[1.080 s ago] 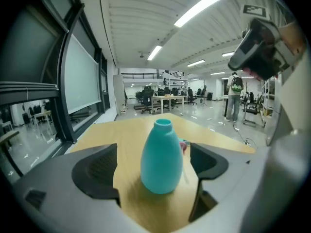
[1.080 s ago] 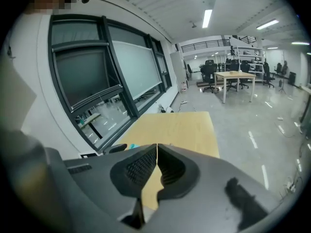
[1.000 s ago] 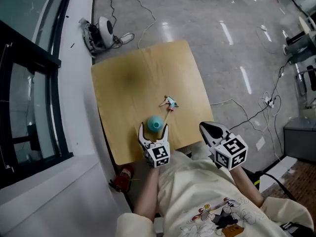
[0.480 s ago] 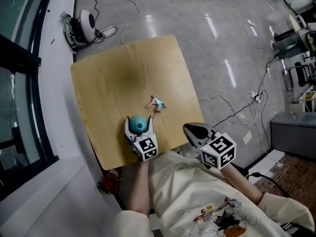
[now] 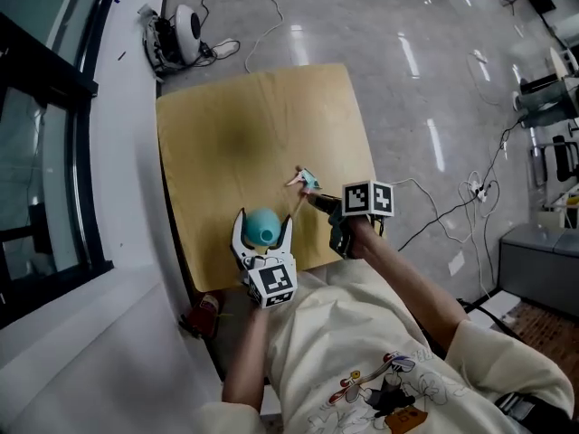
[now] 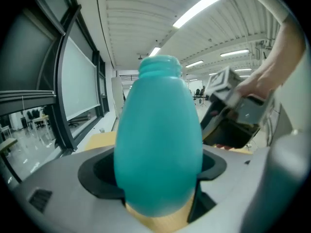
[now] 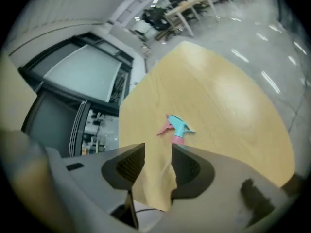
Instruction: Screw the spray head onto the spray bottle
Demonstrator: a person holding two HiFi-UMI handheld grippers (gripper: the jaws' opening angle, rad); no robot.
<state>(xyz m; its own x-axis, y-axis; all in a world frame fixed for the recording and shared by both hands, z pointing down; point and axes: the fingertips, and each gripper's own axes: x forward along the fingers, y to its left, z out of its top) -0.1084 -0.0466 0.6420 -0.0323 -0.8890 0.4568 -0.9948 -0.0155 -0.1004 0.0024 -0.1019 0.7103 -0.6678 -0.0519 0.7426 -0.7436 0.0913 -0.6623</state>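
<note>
A teal spray bottle [image 5: 261, 228] without a head stands between the jaws of my left gripper [image 5: 264, 223], which is shut on it near the table's front edge. In the left gripper view the bottle [image 6: 158, 149] fills the middle, its open threaded neck on top. The blue and pink spray head [image 5: 306, 181] lies loose on the wooden table [image 5: 226, 125]. My right gripper [image 5: 318, 199] points down at it from just in front. Its jaws have just been opening and stand apart with nothing between them. In the right gripper view the spray head [image 7: 176, 126] lies just beyond the fingertips [image 7: 132, 163].
A white device with cables [image 5: 187, 45] lies on the floor beyond the table's far left corner. A dark window frame [image 5: 54, 152] runs along the left. More cables [image 5: 452, 211] trail on the floor at the right. A red object [image 5: 204, 312] sits below the table's front edge.
My right gripper has dropped from off the table's front edge to just in front of the spray head, rolled over, and opened its jaws. The left gripper still holds the bottle.
</note>
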